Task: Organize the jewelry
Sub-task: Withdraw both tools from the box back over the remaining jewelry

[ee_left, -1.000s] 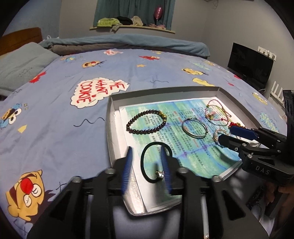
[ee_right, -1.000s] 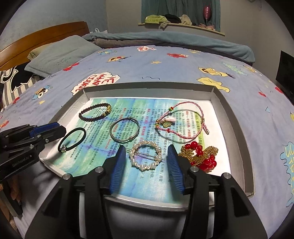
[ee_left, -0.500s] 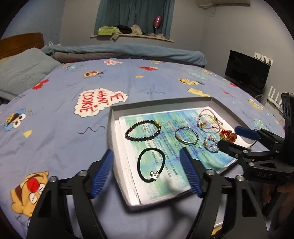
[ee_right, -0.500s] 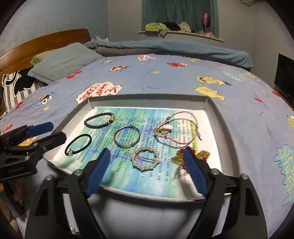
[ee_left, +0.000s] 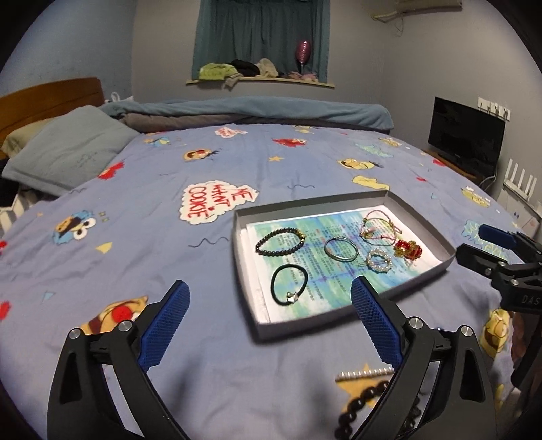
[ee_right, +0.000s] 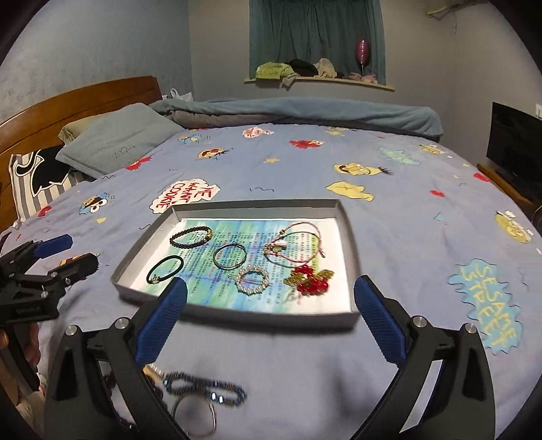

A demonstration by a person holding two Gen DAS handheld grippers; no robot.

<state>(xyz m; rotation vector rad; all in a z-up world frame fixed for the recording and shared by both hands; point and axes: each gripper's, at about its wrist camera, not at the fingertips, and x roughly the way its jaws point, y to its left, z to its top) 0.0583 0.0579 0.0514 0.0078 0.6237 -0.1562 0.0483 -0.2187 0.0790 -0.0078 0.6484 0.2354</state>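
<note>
Open bedspread from 9 through 3 o'clock around tray; loose jewelry obstructs at 6 o'clock.

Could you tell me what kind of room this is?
Most likely a bedroom: a bed with a headboard and pillow, a curtained window, and a dark screen by the wall.

Bedspread: we've got a blue cartoon sheet over the whole bed, with a "ME WANT COOKIE" bubble printed on it.
Pillow: grey one at the bed's far left corner, a striped cushion just beside it.
Duvet: we see it rolled up along the bed's far edge.
Headboard: wooden.
Windowsill: clothes pile under a teal curtain.
Screen: dark monitor off the bed's right edge.
</note>
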